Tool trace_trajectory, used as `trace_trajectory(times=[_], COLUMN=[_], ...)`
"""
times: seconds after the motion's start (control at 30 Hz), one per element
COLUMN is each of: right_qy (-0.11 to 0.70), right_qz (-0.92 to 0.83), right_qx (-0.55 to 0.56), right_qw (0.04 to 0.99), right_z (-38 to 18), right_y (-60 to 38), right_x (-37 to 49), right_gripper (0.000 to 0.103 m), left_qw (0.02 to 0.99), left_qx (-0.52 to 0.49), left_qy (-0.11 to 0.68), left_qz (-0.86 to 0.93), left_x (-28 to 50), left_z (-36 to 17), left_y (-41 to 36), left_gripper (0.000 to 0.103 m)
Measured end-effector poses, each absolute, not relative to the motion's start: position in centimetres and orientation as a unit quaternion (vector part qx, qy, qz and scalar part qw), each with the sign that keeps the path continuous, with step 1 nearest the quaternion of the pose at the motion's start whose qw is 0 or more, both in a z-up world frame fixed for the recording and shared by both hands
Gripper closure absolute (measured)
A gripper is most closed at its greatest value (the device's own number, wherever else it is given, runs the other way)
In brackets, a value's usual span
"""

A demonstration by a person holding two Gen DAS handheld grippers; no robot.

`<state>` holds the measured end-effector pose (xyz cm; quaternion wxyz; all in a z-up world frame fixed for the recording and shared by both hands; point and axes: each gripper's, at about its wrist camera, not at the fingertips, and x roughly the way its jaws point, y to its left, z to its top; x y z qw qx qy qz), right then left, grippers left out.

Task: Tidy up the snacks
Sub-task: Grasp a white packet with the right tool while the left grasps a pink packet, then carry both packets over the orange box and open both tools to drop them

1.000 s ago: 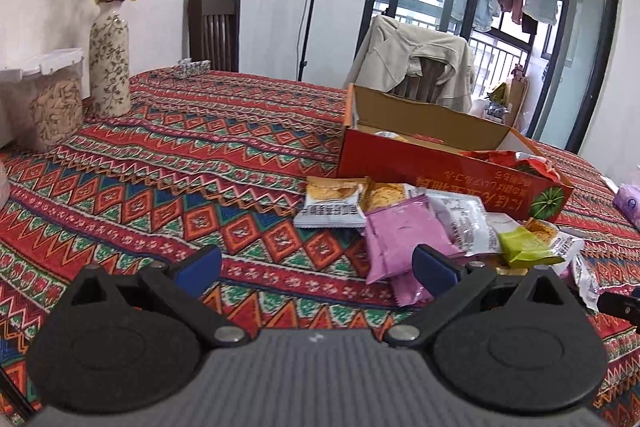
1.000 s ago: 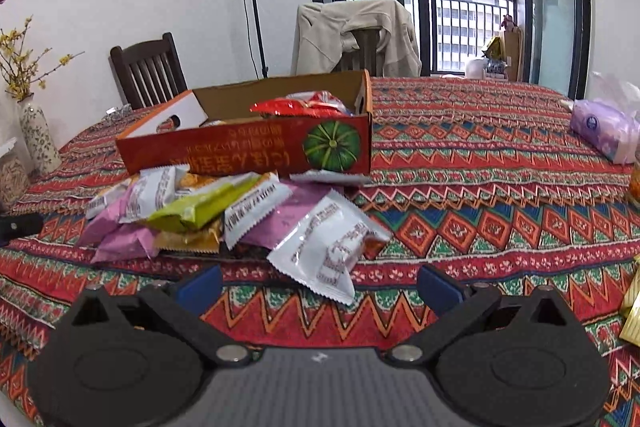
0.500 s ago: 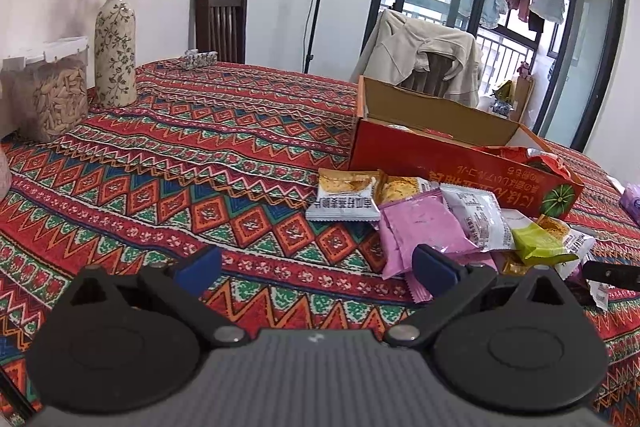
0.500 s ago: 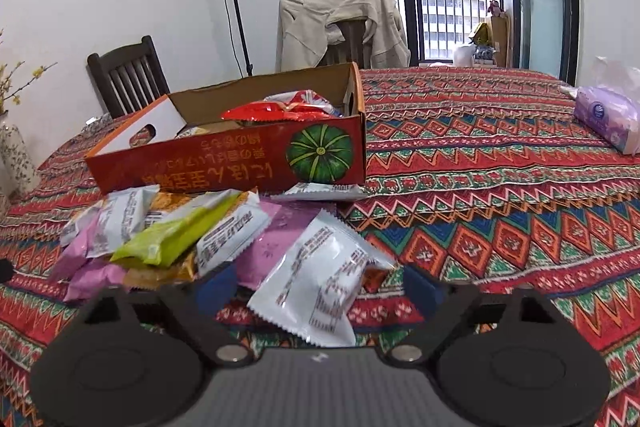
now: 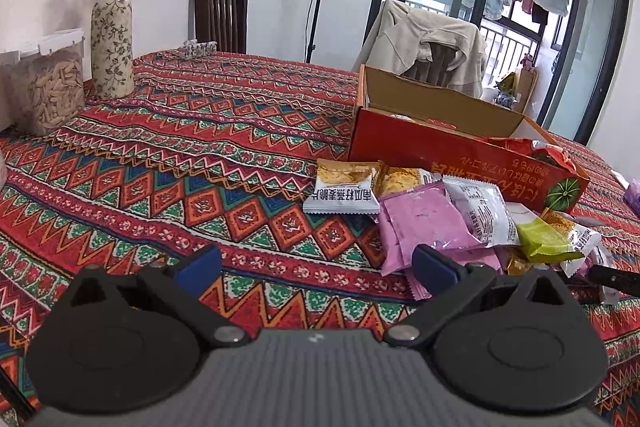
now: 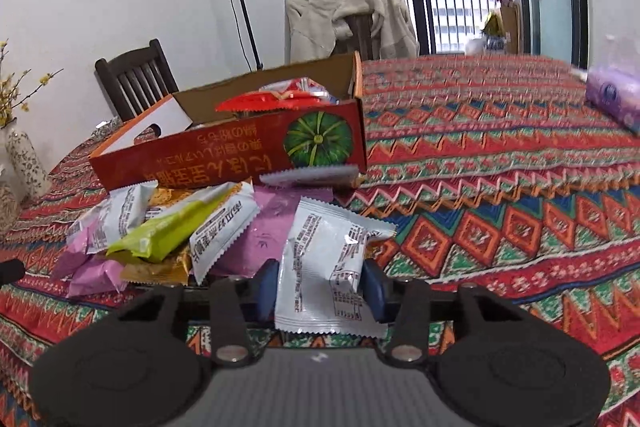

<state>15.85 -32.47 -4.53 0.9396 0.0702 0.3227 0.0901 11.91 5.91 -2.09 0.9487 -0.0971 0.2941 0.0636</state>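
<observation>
A heap of snack packets lies on the patterned tablecloth in front of an open red cardboard box (image 6: 240, 155) that holds red packets (image 6: 264, 101). My right gripper (image 6: 320, 285) is shut on a white snack packet (image 6: 326, 267) at the near edge of the heap. Beside it lie a green packet (image 6: 168, 233), another white packet (image 6: 222, 231) and pink packets (image 6: 92, 273). My left gripper (image 5: 316, 267) is open and empty, low over the cloth left of the heap. The box (image 5: 440, 151), a pink packet (image 5: 420, 227) and a white-and-orange packet (image 5: 344, 187) show in the left wrist view.
A flowered vase (image 5: 112, 39) and a plastic container of snacks (image 5: 52, 83) stand at the table's far left. A purple tissue pack (image 6: 614, 95) lies at the far right. Chairs, one draped with a beige jacket (image 6: 348, 23), stand behind the table.
My right gripper moved forward onto the near white packet and closed its jaws on it. My left gripper drifted a little, staying open.
</observation>
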Motion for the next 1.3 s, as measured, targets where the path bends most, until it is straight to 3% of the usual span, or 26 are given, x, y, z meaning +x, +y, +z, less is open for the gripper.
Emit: trace_trajectory(times=[0.77, 0.87, 1.0, 1.3], right_qy=[0.277, 0.275, 0.276, 0.272], right_qz=[0.077, 0.079, 0.082, 0.085], right_qx=[0.062, 0.063, 0.064, 0.065], right_qw=[0.956, 0.956, 0.955, 0.956], right_z=[-3.3, -3.3, -3.4, -3.4], right_y=[-34.0, -34.1, -34.0, -34.1], right_x=[14.4, 14.4, 14.4, 14.3], right_gripper=[0.068, 0.068, 0.068, 0.068], left_qw=[0.931, 0.925, 0.916, 0.924], left_qx=[-0.122, -0.137, -0.155, -0.147], left_qy=[0.341, 0.352, 0.369, 0.353], left_qz=[0.042, 0.038, 0.023, 0.013], left_x=[20.0, 20.6, 21.0, 19.7], left_z=[-2.4, -2.8, -3.6, -3.5], left_y=[1.5, 1.5, 1.6, 1.5], left_gripper=[0.001, 0.012, 0.038, 0.040])
